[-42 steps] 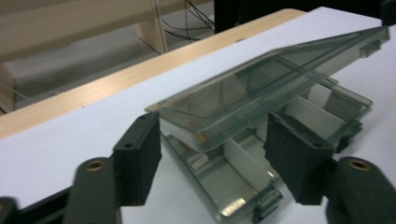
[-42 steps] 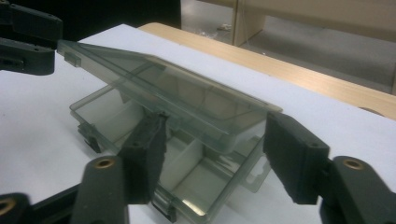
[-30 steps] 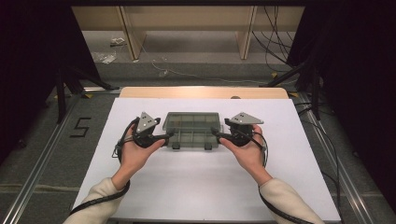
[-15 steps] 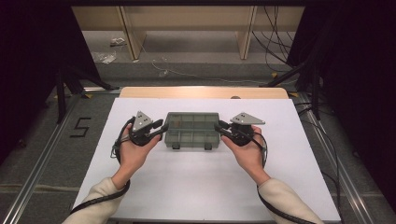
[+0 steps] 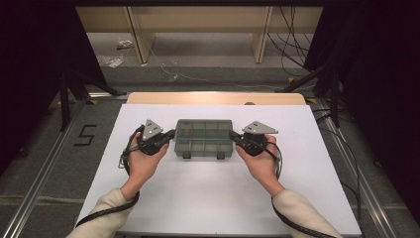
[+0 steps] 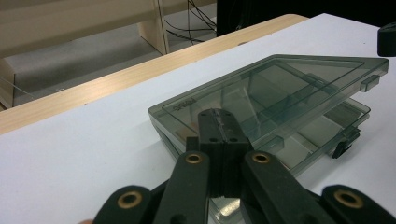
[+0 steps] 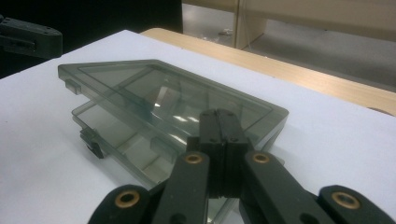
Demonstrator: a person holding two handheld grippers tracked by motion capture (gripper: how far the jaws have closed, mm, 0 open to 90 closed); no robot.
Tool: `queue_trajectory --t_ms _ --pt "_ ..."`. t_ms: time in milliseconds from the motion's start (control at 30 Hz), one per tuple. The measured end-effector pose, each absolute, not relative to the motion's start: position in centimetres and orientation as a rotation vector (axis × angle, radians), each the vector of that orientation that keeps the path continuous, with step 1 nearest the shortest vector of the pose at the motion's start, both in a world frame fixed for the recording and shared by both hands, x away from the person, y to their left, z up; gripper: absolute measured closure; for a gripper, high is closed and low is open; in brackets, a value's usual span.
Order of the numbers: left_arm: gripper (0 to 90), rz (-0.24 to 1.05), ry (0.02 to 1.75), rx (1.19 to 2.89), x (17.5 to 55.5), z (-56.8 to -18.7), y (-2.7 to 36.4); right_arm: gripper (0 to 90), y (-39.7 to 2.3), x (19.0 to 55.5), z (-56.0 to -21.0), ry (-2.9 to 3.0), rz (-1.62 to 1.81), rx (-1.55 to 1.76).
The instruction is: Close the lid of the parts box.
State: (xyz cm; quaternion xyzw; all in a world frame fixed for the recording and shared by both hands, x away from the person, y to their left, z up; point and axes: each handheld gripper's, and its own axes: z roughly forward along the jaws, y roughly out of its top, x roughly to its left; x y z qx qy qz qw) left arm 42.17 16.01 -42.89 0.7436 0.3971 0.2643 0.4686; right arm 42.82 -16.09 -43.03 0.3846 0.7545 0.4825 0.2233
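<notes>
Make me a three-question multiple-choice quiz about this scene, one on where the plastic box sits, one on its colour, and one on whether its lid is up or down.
1. Where is the see-through plastic compartment box?
A. between the two grippers
B. on the floor
C. at the table's near edge

2. What colour is the box?
A. bright red
B. smoky grey-green
C. yellow

3. How is the box's hinged lid?
A. shut flat
B. lifted partway
C. taken off

Answers: 1 A, the left gripper and right gripper flank it on the white table. 2 B, its tinted plastic shows in every view. 3 B, both gripper views show a gap above the tray.
</notes>
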Motion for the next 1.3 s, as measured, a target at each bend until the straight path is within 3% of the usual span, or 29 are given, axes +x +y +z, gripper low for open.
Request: queue_trajectory --t_ms 1300 --pt "89.4 0.593 0.981 1.899 42.4 -44.1 15.2 90.0 -15.6 43.2 -44.3 2.172 1.258 1.074"
